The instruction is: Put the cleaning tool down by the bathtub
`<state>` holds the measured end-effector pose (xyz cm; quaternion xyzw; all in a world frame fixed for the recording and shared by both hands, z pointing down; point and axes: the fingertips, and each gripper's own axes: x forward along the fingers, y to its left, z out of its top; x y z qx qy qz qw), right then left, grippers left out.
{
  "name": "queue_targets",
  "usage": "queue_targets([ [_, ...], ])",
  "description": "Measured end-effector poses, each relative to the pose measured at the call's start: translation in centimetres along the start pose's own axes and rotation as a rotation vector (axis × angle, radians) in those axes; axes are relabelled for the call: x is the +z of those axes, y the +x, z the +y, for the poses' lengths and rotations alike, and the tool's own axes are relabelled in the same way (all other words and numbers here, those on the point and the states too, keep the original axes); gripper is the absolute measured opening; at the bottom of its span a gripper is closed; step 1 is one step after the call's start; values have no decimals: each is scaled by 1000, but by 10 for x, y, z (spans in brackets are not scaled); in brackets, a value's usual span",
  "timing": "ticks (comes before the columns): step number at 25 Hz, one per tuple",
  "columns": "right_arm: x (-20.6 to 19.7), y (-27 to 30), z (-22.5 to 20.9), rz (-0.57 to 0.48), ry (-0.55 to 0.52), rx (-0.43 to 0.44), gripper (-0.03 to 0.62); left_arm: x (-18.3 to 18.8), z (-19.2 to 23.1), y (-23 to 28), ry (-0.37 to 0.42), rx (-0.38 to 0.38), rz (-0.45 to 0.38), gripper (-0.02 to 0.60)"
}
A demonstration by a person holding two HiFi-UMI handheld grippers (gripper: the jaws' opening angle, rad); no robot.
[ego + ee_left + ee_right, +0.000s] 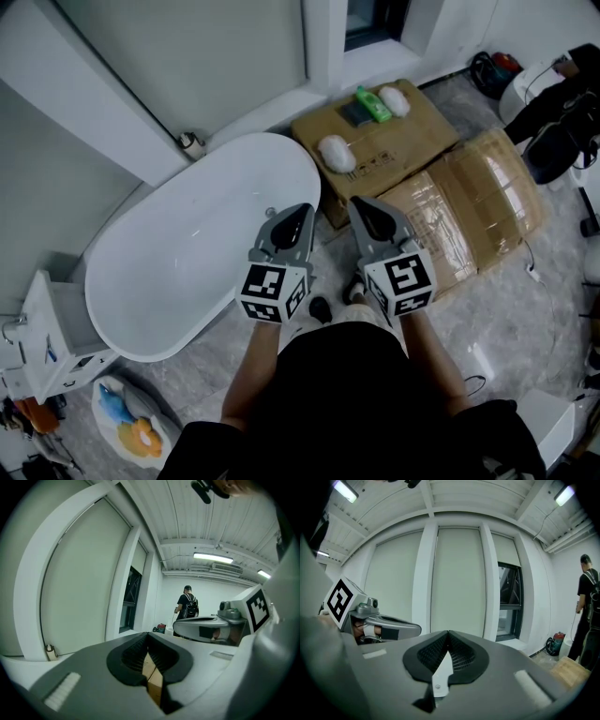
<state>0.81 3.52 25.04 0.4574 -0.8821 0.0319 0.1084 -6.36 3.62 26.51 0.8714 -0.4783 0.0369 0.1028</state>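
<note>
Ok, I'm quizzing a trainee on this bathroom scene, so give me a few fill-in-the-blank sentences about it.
1. The bathtub is coloured ____.
2. The green bottle lies on a ____ box.
3. The left tool and right tool both have their jaws ____, holding nothing.
Missing words: white; cardboard; shut.

Head cam sits up top, looking almost straight down from a fair way off on the white oval bathtub (pixel 202 234), the flattened brown cardboard boxes (pixel 469 206), the left gripper (pixel 300 211) and the right gripper (pixel 364 204). Each gripper cam rides right behind its own jaws, tilted upward at the pale tall window wall (pixel 457 578) and white ribbed ceiling (pixel 211 513). Both catch the other gripper side-on, plus the same black-clad person with a backpack (pixel 187 604) far off.
</note>
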Motion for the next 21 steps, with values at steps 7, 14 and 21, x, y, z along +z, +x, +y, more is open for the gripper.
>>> queue_targets([
  [7, 2, -5, -4, -9, 10, -5, 6, 1, -3, -2, 2, 1, 0, 0],
  [14, -2, -8, -5, -5, 12, -1, 6, -4, -5, 0, -2, 3, 3, 0],
  [21, -2, -6, -8, -5, 14, -11, 6, -7, 1, 1, -21, 7, 4, 0],
])
